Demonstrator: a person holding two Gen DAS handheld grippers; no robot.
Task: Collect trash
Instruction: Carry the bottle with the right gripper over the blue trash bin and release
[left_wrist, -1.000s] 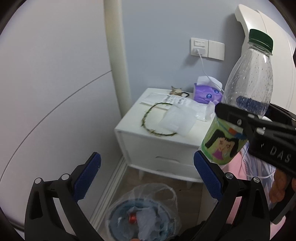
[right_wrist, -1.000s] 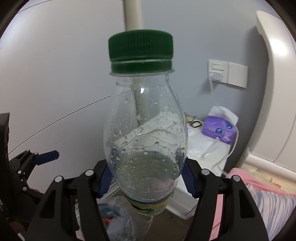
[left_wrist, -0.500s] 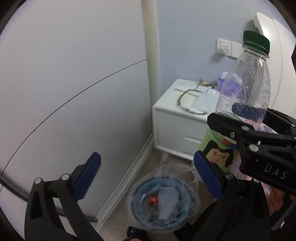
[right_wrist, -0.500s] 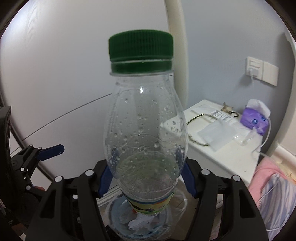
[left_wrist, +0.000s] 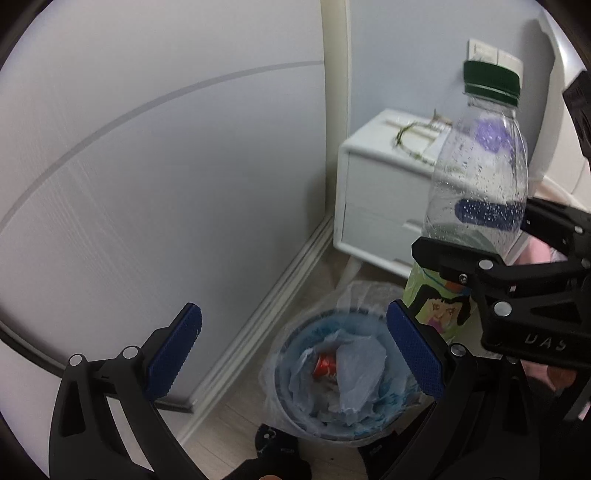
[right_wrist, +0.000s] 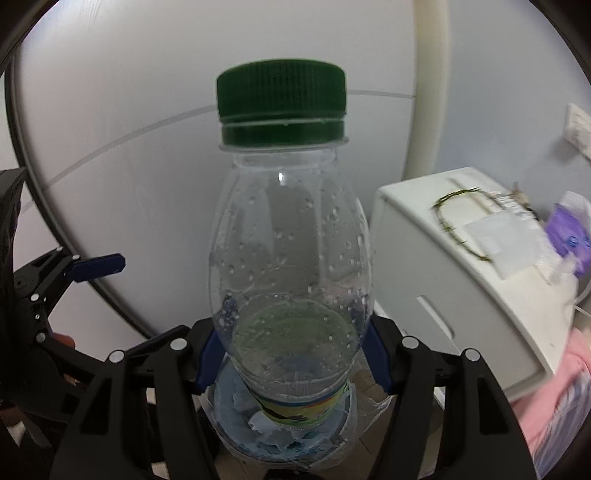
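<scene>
A white nightstand (green wreath on top) beside pink bedding.

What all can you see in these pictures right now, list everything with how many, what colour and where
plastic bottle: one, clear with green cap and colourful label, upright in the right gripper, above the bin
trash bin: one, blue with a clear liner, on the floor by the wall, holding crumpled paper and a red can
nightstand: one, white, against the wall behind the bin
wreath: one, thin green ring, on the nightstand top
tissue pack: one, purple, far end of the nightstand
wall socket: one, white, above the nightstand
left gripper: black with blue pads, open, empty
right gripper: black with blue pads, clamped on the bottle
</scene>
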